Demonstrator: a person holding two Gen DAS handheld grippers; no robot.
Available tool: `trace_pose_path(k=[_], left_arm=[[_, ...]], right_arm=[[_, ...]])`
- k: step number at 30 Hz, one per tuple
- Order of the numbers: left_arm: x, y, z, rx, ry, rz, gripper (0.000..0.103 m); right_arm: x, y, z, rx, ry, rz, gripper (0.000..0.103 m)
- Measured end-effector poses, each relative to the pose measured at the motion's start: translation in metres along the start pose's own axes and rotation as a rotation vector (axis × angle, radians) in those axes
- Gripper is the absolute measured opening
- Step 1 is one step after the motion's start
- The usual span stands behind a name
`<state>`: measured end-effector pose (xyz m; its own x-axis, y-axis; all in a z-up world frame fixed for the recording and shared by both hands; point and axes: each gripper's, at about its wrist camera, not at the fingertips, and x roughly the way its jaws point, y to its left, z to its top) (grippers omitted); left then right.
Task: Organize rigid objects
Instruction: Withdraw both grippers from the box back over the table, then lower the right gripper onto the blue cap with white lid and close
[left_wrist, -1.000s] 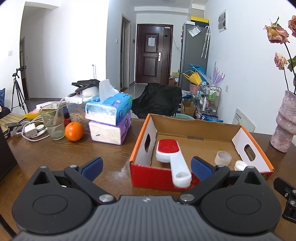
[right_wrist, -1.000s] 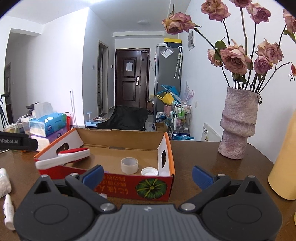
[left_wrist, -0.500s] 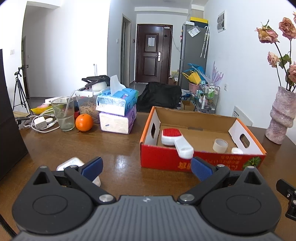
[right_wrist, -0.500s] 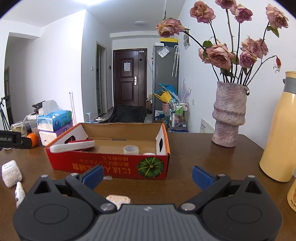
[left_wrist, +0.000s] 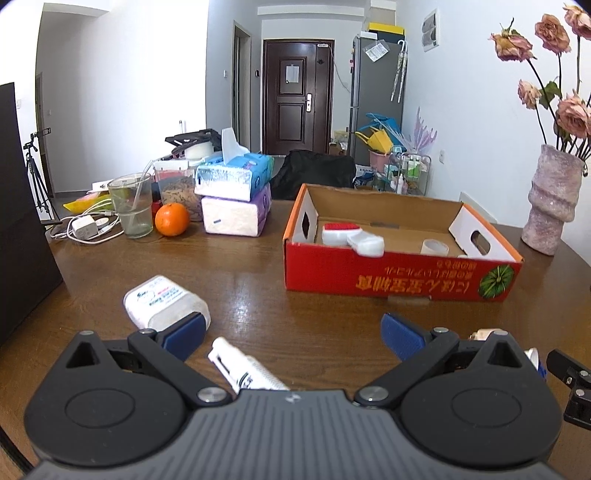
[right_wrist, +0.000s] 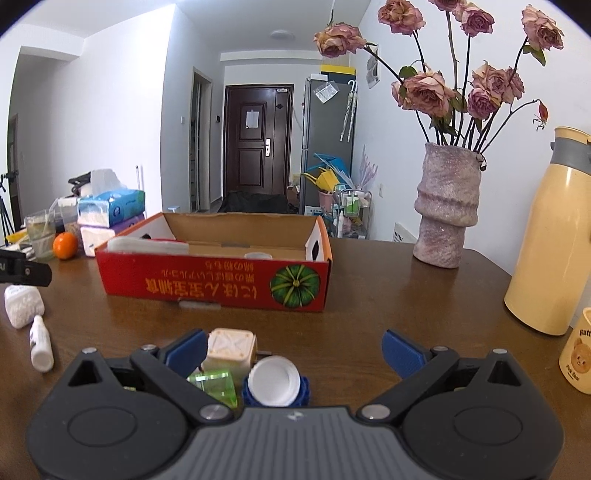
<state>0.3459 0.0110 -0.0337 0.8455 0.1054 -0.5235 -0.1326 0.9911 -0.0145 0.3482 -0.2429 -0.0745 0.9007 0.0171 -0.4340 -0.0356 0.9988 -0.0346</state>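
Observation:
A red cardboard box (left_wrist: 399, 275) (right_wrist: 221, 280) sits on the brown table and holds a white and red brush (left_wrist: 351, 236), a tape roll (left_wrist: 435, 246) and a small cap. My left gripper (left_wrist: 291, 332) is open and empty, low over the table in front of the box. A white tube (left_wrist: 243, 367) lies between its fingers and a white flat bottle (left_wrist: 162, 302) lies by its left finger. My right gripper (right_wrist: 293, 347) is open and empty. A cream cube (right_wrist: 231, 345), a green clear block (right_wrist: 214, 384) and a white cap on a blue lid (right_wrist: 273, 380) lie between its fingers.
Two tissue packs (left_wrist: 236, 199), an orange (left_wrist: 171, 219), a glass (left_wrist: 131, 203) and a charger with cables (left_wrist: 85, 227) stand at the back left. A pink vase with dried roses (right_wrist: 445, 206), a cream thermos (right_wrist: 550, 251) and a bear mug (right_wrist: 578, 350) stand at the right.
Both grippers have pulled back from the box towards the near table edge. The small loose objects have come into view between and beside their fingers.

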Motion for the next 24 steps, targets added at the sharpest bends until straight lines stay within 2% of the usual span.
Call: trace_pose_path(k=[9,24], left_arm=[[0.003,0.007,-0.020,0.019,0.039,0.003,0.103],[0.038,0.024,-0.029,0.003,0.126,0.022,0.103]], right_arm=[[-0.004,0.001,-0.016,-0.002,0.016,-0.012,0.099],[0.008,-0.001,-0.023,-0.003,0.029,-0.020,0.086]])
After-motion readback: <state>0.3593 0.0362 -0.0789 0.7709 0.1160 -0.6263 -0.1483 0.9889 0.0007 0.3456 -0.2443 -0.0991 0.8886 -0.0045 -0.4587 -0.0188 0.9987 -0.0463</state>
